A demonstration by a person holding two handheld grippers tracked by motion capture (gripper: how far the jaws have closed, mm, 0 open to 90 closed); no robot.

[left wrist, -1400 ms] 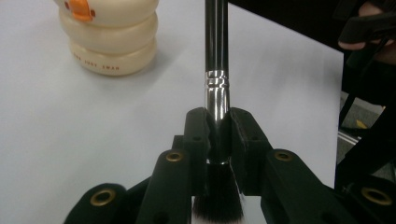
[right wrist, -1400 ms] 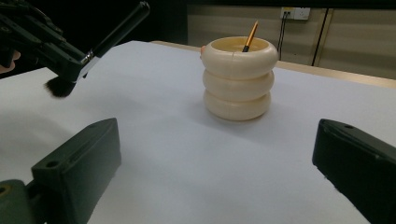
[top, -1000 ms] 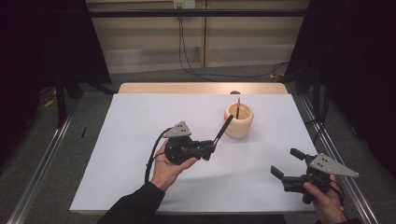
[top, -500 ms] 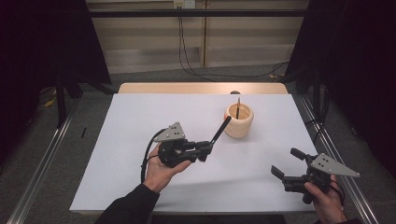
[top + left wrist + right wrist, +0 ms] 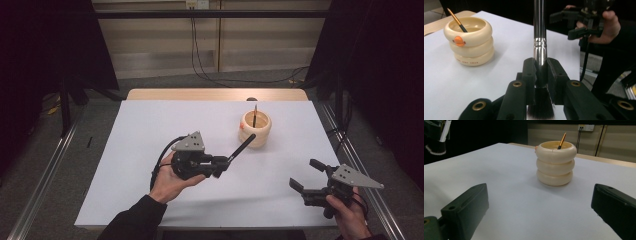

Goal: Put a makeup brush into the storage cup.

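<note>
Left gripper (image 5: 222, 164) clamps a brush (image 5: 539, 47) by its ferrule, handle tip apparently just short of the cup (image 5: 255, 128) on the worktop (image 5: 150, 130), while the right gripper (image 5: 306, 176) hovers open near the edge.

Open tabletop (image 5: 150, 150) — lone cup (image 5: 255, 129)

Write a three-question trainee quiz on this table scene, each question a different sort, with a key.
1. True or false: the left tool is shut on the makeup brush.
2. What stands in the cream pot? A) a thin brush B) a spoon C) scissors
3. Fill in: the right tool has its jaws ____ with nothing between them.

Key: 1 true. 2 A, the thin brush. 3 open.
</note>
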